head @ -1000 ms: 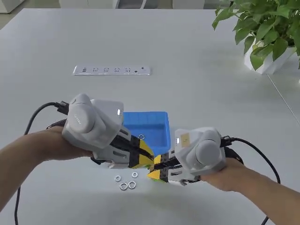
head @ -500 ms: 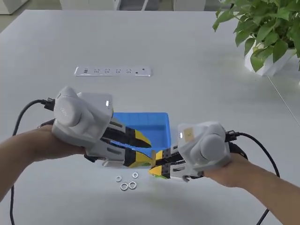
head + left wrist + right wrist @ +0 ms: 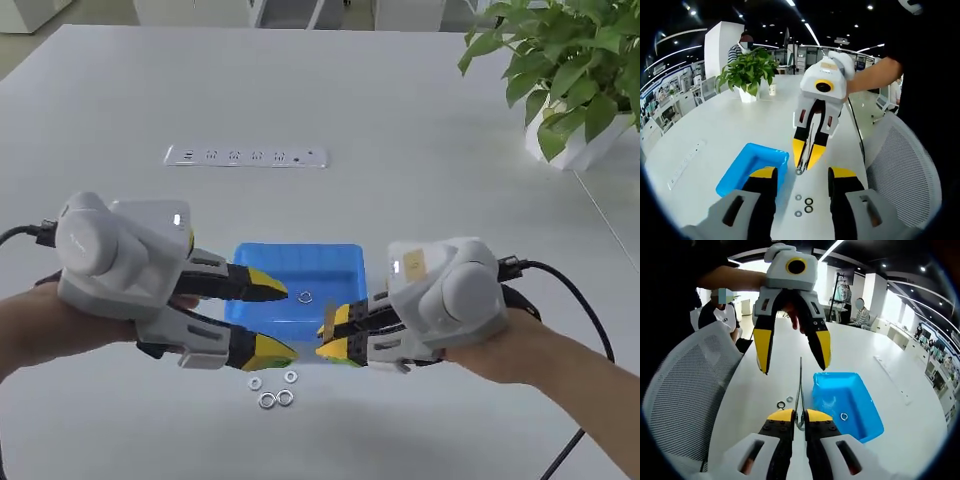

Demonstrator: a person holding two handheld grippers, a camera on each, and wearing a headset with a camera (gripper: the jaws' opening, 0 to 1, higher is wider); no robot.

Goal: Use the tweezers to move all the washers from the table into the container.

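Right tongs (image 3: 800,416): we record them pressed together on the tweezers (image 3: 800,385), pinched between the yellow tips. The tweezers run straight out ahead, above the desk (image 3: 420,120) and just beside one long wall of the blue container (image 3: 860,407). We cannot tell whether the fine tweezer tips hold anything. Left tongs (image 3: 281,318): spread wide with nothing between them, facing the right tongs almost tip to tip. In the head view we see one left jaw over the container and the other at its near wall. In the right gripper view the tweezers point into the gap between the spread left jaws. Four washers (image 3: 266,400) lie loose on the desk, close together, just outside the container's near wall and under the meeting tips. One washer (image 3: 304,296) lies flat on the container floor. Farther out, a white power strip (image 3: 246,156) lies on the desk beyond the container, well apart from it. A green plant (image 3: 560,60) in a white pot stands at the far right of the desk. A white mesh chair (image 3: 685,390) stands off the desk edge.
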